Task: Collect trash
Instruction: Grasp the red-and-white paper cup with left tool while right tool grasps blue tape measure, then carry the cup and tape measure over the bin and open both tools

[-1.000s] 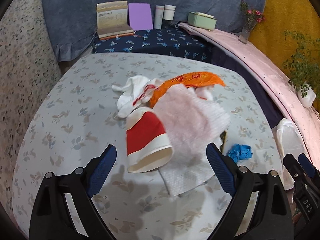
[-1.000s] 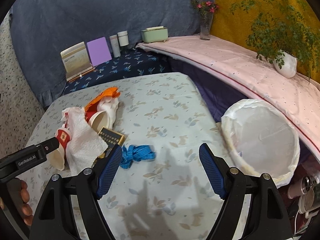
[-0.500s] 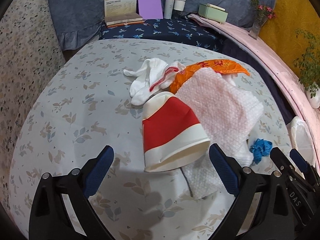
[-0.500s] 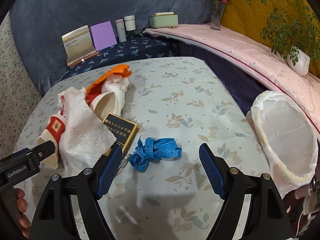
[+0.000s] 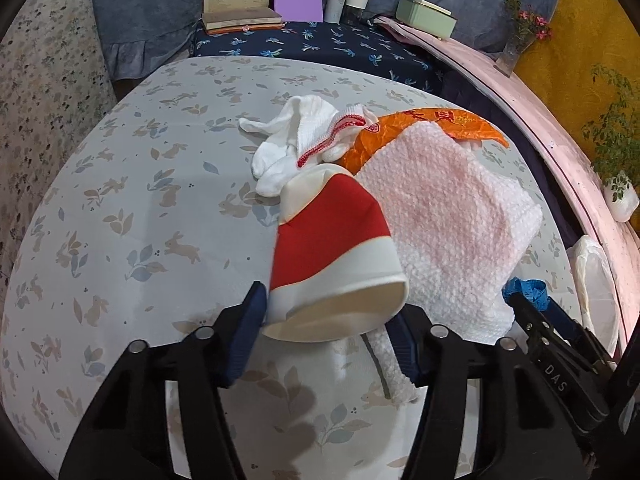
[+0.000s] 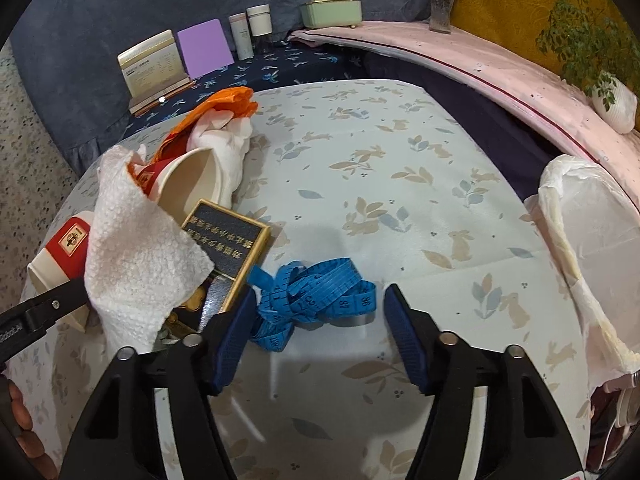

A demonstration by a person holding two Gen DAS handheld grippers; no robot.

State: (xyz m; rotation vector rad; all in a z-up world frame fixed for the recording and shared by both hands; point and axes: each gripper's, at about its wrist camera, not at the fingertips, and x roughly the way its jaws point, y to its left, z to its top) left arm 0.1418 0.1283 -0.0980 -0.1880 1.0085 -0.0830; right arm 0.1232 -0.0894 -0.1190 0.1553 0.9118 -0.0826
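Paper cup (image 5: 336, 264), red and white, on its side on the rabbit-print tablecloth (image 5: 120, 240), rim between the left gripper (image 5: 326, 328) fingers, which touch or nearly touch its sides; grip unclear. Just beyond: white paper towel (image 5: 452, 216), orange wrapper (image 5: 424, 124), white sock (image 5: 296, 136). Right gripper (image 6: 316, 328) parted around blue measuring tape (image 6: 316, 292), not pinching. Beside it a black-and-gold box (image 6: 230, 244); at right, bag-lined bin (image 6: 592, 256).

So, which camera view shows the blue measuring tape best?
The right wrist view: the blue measuring tape lies bunched on the table, whole and close, between the open fingers of the right gripper. The left wrist view shows only a small part at its right edge, behind the white paper towel.
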